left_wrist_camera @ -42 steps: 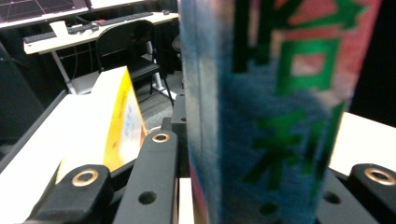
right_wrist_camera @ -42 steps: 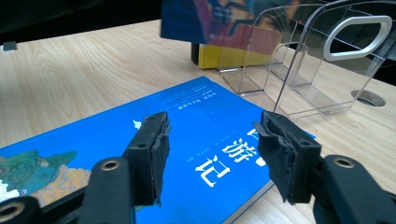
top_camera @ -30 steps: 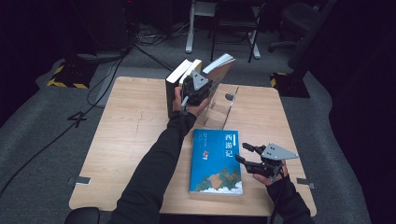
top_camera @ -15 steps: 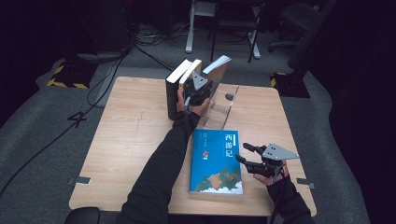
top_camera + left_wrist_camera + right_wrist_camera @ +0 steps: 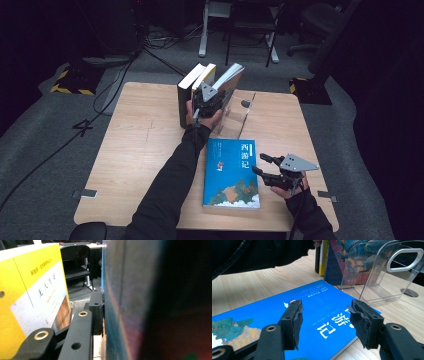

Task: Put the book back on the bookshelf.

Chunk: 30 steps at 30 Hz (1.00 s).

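Note:
At the back of the table a dark book and a yellow book stand upright. A third book leans toward them. My left gripper is at that leaning book; in the left gripper view one pad lies against its cover and the other jaw is hidden behind it. Its jaws have just been opening, with the book still between them. A blue book lies flat at the front. My right gripper hovers open over its right edge, and the blue cover lies below the open jaws.
A clear acrylic bookend stands right of the leaning book, also visible in the right gripper view. The wooden table has a round cable hole behind it. Chairs and floor cables lie beyond the table's far edge.
The leaning book and my left gripper have shifted slightly left toward the standing books. The right gripper has not moved.

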Motion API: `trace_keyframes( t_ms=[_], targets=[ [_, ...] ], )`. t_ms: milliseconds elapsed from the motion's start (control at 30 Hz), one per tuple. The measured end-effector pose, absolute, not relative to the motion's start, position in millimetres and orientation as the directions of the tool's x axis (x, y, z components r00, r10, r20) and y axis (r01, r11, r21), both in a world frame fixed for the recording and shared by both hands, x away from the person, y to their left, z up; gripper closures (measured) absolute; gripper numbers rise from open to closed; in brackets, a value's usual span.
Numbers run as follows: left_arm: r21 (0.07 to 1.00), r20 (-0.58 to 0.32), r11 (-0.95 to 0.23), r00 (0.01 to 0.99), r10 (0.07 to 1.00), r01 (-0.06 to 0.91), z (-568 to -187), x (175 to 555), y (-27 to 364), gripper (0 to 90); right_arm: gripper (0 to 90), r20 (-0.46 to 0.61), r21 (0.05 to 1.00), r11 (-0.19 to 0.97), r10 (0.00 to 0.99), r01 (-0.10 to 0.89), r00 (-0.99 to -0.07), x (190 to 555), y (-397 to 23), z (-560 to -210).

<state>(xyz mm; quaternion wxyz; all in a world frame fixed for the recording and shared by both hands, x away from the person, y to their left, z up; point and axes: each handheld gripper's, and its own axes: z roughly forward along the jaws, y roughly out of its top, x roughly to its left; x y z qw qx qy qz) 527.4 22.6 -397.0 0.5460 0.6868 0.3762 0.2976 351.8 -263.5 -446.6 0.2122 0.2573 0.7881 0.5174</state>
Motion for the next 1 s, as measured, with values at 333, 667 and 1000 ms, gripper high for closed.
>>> trace_keyframes(
  t_ms=[333, 667, 1000],
  targets=[
    [0.978, -0.02, -0.098, 0.55, 0.835, 0.184, -400, 518, 37, 67.2, 44.1, -0.07, 0.923, 0.335, 0.626, 0.187, -0.777, 352, -264, -447],
    [0.977, -0.013, -0.108, 0.56, 0.828, 0.182, -406, 499, 57, 63.1, 43.8, -0.076, 0.918, 0.349, 0.619, 0.188, -0.782, 352, -260, -449],
    [0.945, 0.019, -0.207, 0.587, 0.809, 0.254, -447, 488, 67, 64.0, 43.7, -0.079, 0.91, 0.367, 0.61, 0.193, -0.789, 352, -257, -453]
  ],
)
